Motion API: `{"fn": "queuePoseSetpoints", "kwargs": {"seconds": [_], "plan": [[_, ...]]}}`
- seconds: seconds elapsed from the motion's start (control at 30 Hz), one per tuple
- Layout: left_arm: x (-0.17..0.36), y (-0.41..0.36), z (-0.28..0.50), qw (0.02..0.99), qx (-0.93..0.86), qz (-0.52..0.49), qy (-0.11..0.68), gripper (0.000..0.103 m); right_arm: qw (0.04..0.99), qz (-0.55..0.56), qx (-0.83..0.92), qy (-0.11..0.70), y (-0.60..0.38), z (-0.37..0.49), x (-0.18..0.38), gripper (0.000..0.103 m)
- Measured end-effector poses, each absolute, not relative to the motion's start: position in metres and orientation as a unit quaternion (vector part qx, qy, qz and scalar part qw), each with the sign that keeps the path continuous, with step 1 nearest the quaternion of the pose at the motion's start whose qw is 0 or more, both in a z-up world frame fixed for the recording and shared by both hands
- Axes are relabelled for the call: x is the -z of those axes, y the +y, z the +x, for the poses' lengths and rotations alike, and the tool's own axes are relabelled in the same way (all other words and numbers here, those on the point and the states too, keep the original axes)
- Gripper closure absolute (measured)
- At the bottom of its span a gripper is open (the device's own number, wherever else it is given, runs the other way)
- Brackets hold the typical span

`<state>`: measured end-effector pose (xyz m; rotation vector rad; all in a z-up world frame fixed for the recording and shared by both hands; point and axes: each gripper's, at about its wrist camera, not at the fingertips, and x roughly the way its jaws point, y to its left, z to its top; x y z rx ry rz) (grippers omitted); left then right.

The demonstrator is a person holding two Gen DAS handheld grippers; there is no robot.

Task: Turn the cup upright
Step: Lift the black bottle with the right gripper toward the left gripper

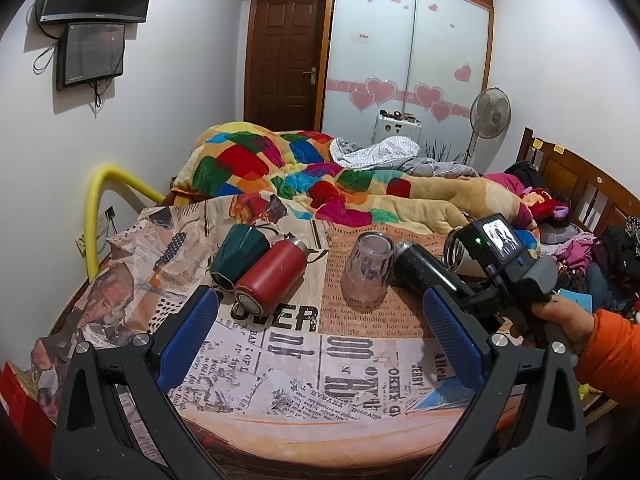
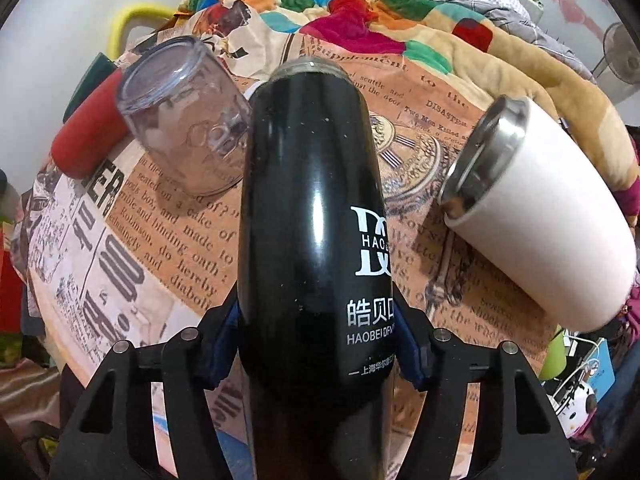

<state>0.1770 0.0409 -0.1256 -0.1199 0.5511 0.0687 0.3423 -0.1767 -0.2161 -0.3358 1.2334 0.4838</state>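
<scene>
Your right gripper is squeezing the tall black metal cup with white letters. The blue pads hug its sides near the bottom of the right wrist frame. The cup fills the middle of that frame, and its silver rim points away from you toward the top. In the left wrist frame, the same black cup sits at the middle right, tipped over on its side.

Your left gripper is spread wide and holds nothing. It hangs over the newspaper-print cloth at the bottom of its frame.

You look to be at the flipping step: the cup is caught but not standing yet. Next, I think you should turn your wrist so the silver rim faces up, then set the bottom down flat on the cloth.

Watch out for the clear plastic cup standing upside down at the upper left, close beside the black one. The white cup lying on its side is at the right.
</scene>
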Motion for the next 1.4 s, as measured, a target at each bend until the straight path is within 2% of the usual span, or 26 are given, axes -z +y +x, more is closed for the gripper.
{"fn": "queuePoseSetpoints", "kwargs": {"seconds": [0.3, 0.67, 0.87, 1.13, 1.4], "plan": [[0.107, 0.034, 0.161, 0.966, -0.032, -0.057, 0.249, 0.0, 0.792, -0.145, -0.227, 0.548, -0.19, 0.322, 0.189, 0.041], [0.089, 0.03, 0.138, 0.971, -0.037, -0.054, 0.229, 0.0, 0.83, -0.144, -0.254, 0.475, -0.187, 0.282, 0.127, 0.041], [0.086, 0.031, 0.131, 0.972, -0.046, -0.052, 0.226, 0.0, 0.834, -0.144, -0.292, 0.445, -0.172, 0.254, 0.112, 0.041], [0.095, 0.042, 0.132, 0.967, -0.061, -0.061, 0.24, 0.0, 0.813, -0.147, -0.351, 0.44, -0.148, 0.228, 0.125, 0.041], [0.117, 0.052, 0.14, 0.958, -0.076, -0.065, 0.269, 0.0, 0.772, -0.169, -0.373, 0.487, -0.113, 0.23, 0.186, 0.041]]}}
